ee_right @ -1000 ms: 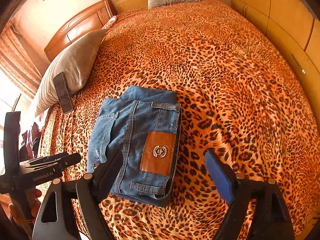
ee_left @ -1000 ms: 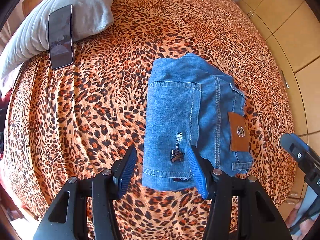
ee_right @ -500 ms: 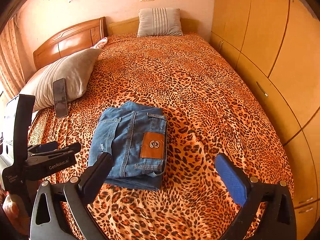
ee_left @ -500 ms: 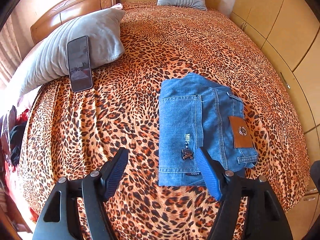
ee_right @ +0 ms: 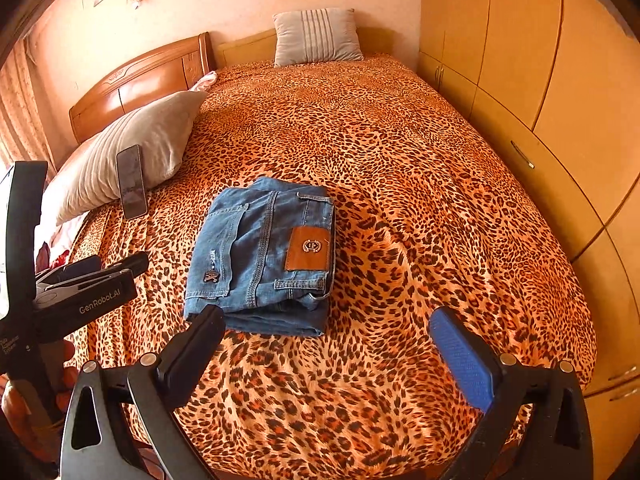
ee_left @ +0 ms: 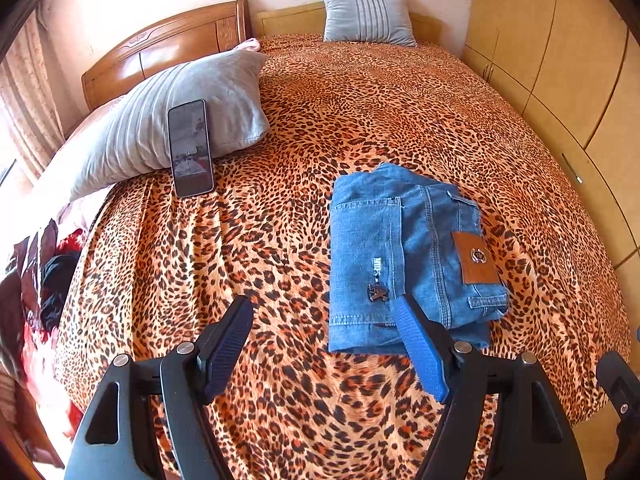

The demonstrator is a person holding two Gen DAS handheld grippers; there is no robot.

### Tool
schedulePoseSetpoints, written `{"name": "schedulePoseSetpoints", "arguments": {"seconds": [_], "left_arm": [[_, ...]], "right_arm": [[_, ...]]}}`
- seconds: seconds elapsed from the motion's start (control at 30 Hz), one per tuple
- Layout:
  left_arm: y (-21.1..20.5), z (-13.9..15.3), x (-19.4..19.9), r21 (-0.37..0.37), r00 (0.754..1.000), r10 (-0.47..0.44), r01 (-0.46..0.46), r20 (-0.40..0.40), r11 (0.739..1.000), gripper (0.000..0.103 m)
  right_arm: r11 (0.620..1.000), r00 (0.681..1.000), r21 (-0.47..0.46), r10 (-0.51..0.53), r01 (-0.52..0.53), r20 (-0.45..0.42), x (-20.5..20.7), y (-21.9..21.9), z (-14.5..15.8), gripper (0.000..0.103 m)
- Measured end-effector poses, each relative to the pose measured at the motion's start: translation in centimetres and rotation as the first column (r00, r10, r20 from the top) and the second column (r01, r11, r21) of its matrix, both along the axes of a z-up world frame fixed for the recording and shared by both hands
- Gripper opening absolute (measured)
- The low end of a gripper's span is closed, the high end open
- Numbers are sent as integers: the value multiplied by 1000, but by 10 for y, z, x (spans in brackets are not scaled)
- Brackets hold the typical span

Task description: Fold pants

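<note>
Blue Jeans Folded Up Small on the Bed

Blue denim pants (ee_right: pixel 262 256) sit in a neat, thick square near the front edge of the bed (ee_right: pixel 400 168). The brown patch and the back pocket face up, so the legs look tucked under. The pile lies flat and nothing holds it down, so the folding looks done.

Both claws hang in the air above the bed edge, back from the pile. The left claw (ee_left: pixel 324 344) is spread wide with nothing in it — its blue finger only crosses in front of the pants in the left view. The right claw (ee_right: pixel 324 354) is spread wide too, and bare bed cover shows between its fingers.

A phone (ee_left: pixel 190 148) leans on the grey pillow (ee_left: pixel 160 120) off to the left, well apart from the pants, maybe propped there so it is out of the way. A second pillow (ee_right: pixel 316 36) stands at the far end — no part in this job.
</note>
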State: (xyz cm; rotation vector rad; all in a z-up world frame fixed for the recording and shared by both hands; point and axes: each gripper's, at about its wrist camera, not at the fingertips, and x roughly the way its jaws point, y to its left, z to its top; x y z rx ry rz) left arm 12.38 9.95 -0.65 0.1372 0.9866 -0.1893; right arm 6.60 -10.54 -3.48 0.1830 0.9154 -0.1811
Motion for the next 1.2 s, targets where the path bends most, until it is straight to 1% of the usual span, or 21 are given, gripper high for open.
{"name": "schedulePoseSetpoints", "arguments": {"seconds": [0.07,0.17,0.23,0.33,0.4,0.47,0.53,0.63,0.83,0.9,1.1,1.2], "left_arm": [[-4,0,-11,-19,1000,-7,7,-21,1000,73],[-9,3,-27,-7,1000,16,-17,-20,1000,73],[-11,6,-35,-5,999,35,-35,-5,999,73],[-14,9,-46,19,998,67,-67,1,998,73],[-15,12,-53,26,995,95,-96,19,995,73],[-16,14,-59,27,994,108,-109,20,994,73],[-18,12,-61,25,995,97,-97,-1,995,73],[-21,12,-61,11,997,75,-75,-34,997,73],[-28,17,-68,-4,999,29,-29,-44,1000,73],[-28,18,-68,-19,998,12,-13,-60,1000,73],[-26,17,-68,-28,997,6,-8,-76,1000,72],[-27,18,-68,-30,997,3,-5,-71,1000,72]], "right_arm": [[1000,1000,-12,0,1,12,-7,-6,2,103],[999,1000,-41,-14,14,13,-14,-15,3,103],[1000,1000,-23,-14,14,10,-17,-22,2,103],[1000,1000,-4,-17,17,7,-23,-30,0,103],[1000,1000,-3,-16,16,3,-27,-33,-2,103],[1000,1000,-3,-16,16,2,-31,-34,-3,103],[1000,1000,-13,-27,27,-3,-37,-35,-5,103],[999,999,5,-32,32,-2,-42,-38,-6,103],[1000,1000,-8,-19,19,4,-43,-36,-5,103],[1000,1000,-14,-21,22,7,-44,-36,-4,103],[1000,1000,-12,-29,29,-5,-46,-39,-7,103],[999,999,-10,-36,36,-10,-47,-42,-8,103]]}}
